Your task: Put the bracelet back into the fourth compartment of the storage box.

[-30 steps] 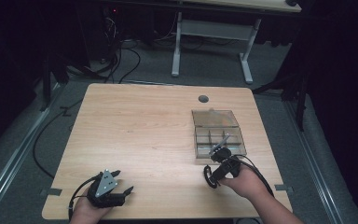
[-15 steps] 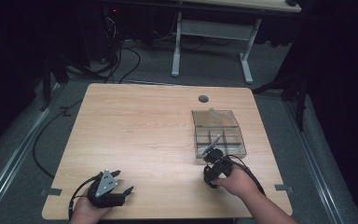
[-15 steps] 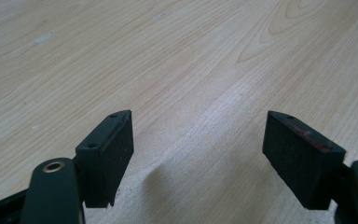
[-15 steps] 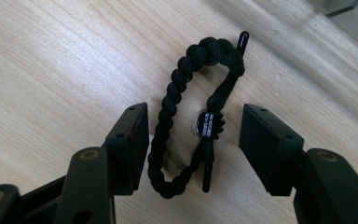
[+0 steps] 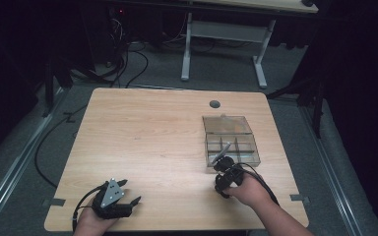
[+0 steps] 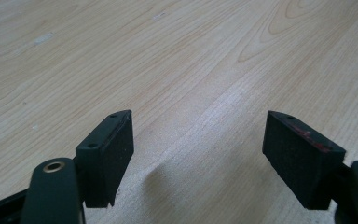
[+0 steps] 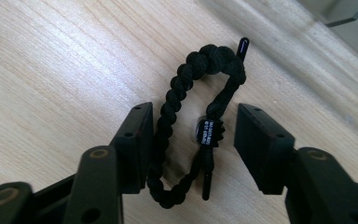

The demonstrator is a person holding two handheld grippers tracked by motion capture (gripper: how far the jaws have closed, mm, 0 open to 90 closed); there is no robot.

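A black braided cord bracelet (image 7: 173, 93) lies flat on the wooden table (image 5: 142, 142), just in front of a clear compartment box (image 5: 248, 147). My right gripper (image 7: 193, 112) points down over it with the lower half of the loop between its jaws. The jaws have just been closing. The left pad is against the cord and the right pad stands apart from it. In the high view the right gripper (image 5: 223, 167) is at the box's near left corner. My left gripper (image 5: 129, 191) rests near the table's front left edge, and its jaws (image 6: 198, 135) are wide apart over bare wood.
The box's clear lid (image 5: 226, 124) lies open behind its compartments. A round cable hole (image 5: 214, 104) sits near the table's far edge. Beyond the table stand the white legs of another desk (image 5: 187, 49), and cables (image 5: 128, 64) trail on the floor.
The right gripper has shifted slightly to the left in front of the box. The left gripper has stayed where it was.
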